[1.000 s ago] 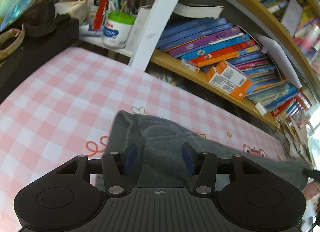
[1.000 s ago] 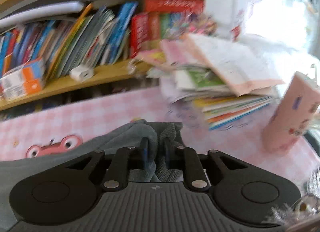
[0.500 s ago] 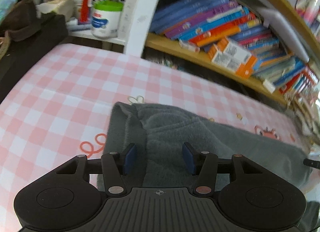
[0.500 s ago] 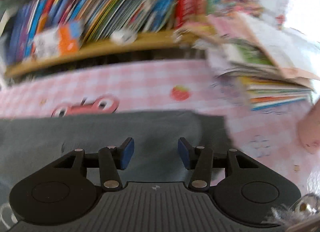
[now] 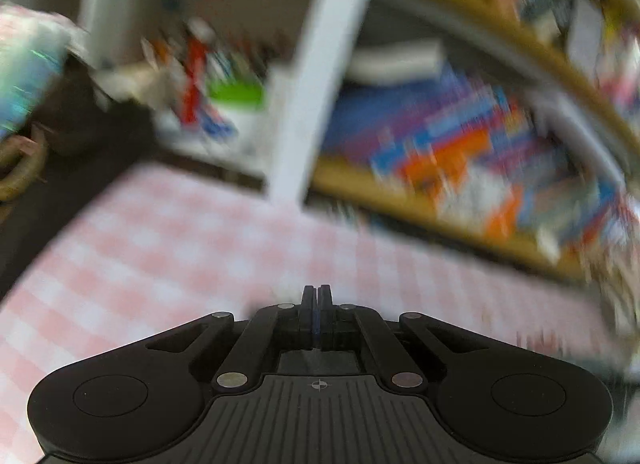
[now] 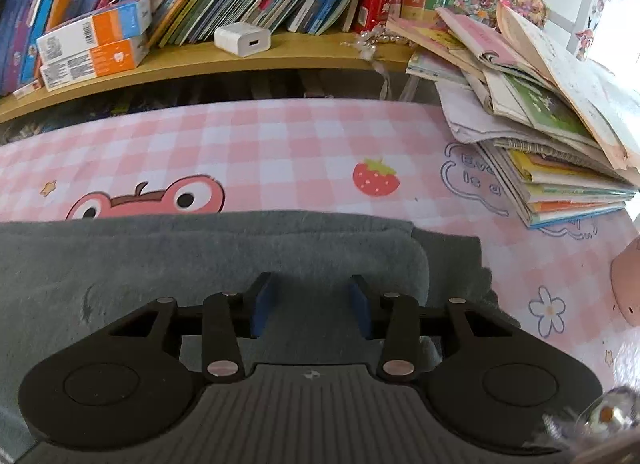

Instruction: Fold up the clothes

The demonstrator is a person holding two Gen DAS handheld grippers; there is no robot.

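Grey garment (image 6: 208, 260) lies flat on the pink checked cloth (image 6: 280, 144), long axis left–right, folded end right. Right gripper (image 6: 311, 306) above it, jaws spread, empty. Left gripper (image 5: 317, 304) clenched, gripping nothing visible; view blurred.

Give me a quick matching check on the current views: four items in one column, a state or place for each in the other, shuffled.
1 left gripper
2 right gripper
3 grey garment
4 white charger

A on the wooden shelf
B fingers apart
C fingers together, nothing visible between them
D lying on the pink checked cloth

Pairs: 1-C, 2-B, 3-D, 4-A
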